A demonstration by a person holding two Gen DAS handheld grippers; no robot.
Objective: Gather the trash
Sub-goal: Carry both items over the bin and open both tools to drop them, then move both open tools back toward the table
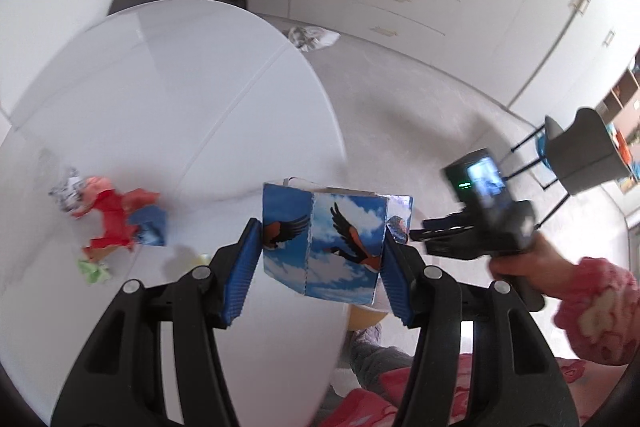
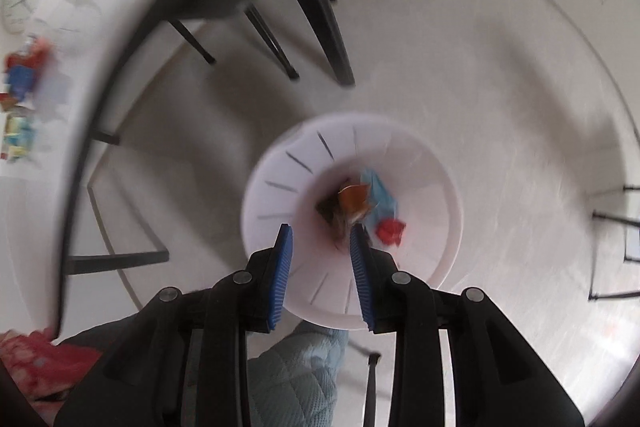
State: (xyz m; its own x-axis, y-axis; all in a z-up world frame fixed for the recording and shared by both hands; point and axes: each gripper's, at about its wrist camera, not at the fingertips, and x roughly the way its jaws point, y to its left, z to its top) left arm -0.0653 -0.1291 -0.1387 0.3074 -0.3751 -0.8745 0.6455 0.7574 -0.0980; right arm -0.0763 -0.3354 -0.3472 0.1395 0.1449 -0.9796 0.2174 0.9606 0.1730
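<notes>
- White and glossy, one round worktop (image 1: 132,99) fills the left half of the left wrist view, with a seam line across it.
- White plastic, one slotted waste bin (image 2: 352,219) stands on the floor at the centre of the right wrist view; about four pieces of trash (image 2: 370,205) lie inside it: light blue, orange, red and brownish.
- Blue card printed with clouds and two red-and-black birds: one carton (image 1: 336,243), lower centre of the left wrist view, is clamped between the left tongs (image 1: 316,271). No writing on it is readable.
- Crumpled paper, one cluster of scraps (image 1: 116,223) sits at the left of that view on the worktop: red, blue, silver foil and green pieces.
- Blue ribbed pads: the right tongs (image 2: 320,275), low centre over the bin, stand apart with nothing between them.
- One right hand (image 1: 520,259) in a pink sleeve grips the other tool at right.
</notes>
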